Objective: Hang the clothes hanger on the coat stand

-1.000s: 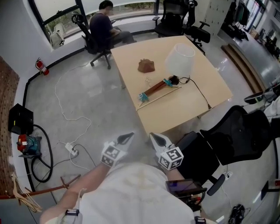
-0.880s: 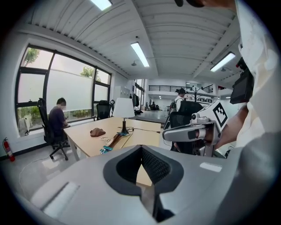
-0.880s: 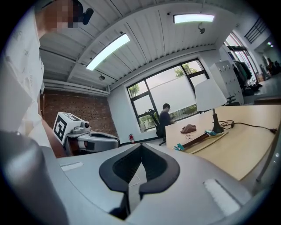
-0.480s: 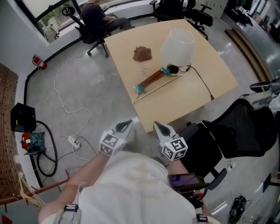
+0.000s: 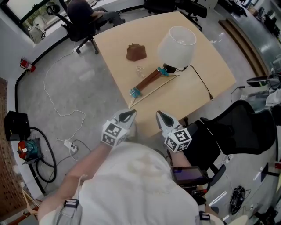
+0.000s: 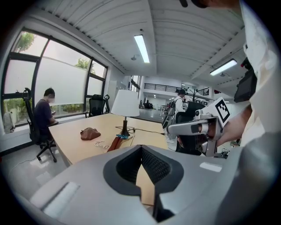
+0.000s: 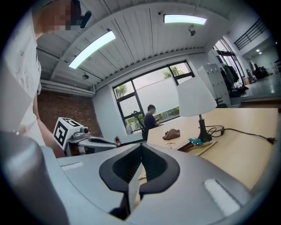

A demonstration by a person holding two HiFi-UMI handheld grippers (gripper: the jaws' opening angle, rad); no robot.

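Note:
A brown wooden clothes hanger (image 5: 149,80) with teal clips lies on the light wooden table (image 5: 197,83), in front of the lamp. It also shows in the left gripper view (image 6: 115,143) and the right gripper view (image 7: 199,143). My left gripper (image 5: 128,115) is shut and empty, just short of the table's near corner. Beside it my right gripper (image 5: 161,117) is shut and empty too, over the table's near edge. Both point at the table. From each gripper's own camera the jaws (image 6: 141,147) (image 7: 141,145) are seen pressed together. No coat stand is in view.
A white-shaded lamp (image 5: 176,44) with a black cord, a brown lump (image 5: 135,52) and a small wire thing stand on the table. A black office chair (image 5: 237,127) is at my right. Cables and a power strip (image 5: 70,145) lie on the floor at left. A person (image 5: 83,13) sits beyond the table.
Both grippers have moved forward toward the table, side by side and still shut. The table's near corner now lies right in front of them.

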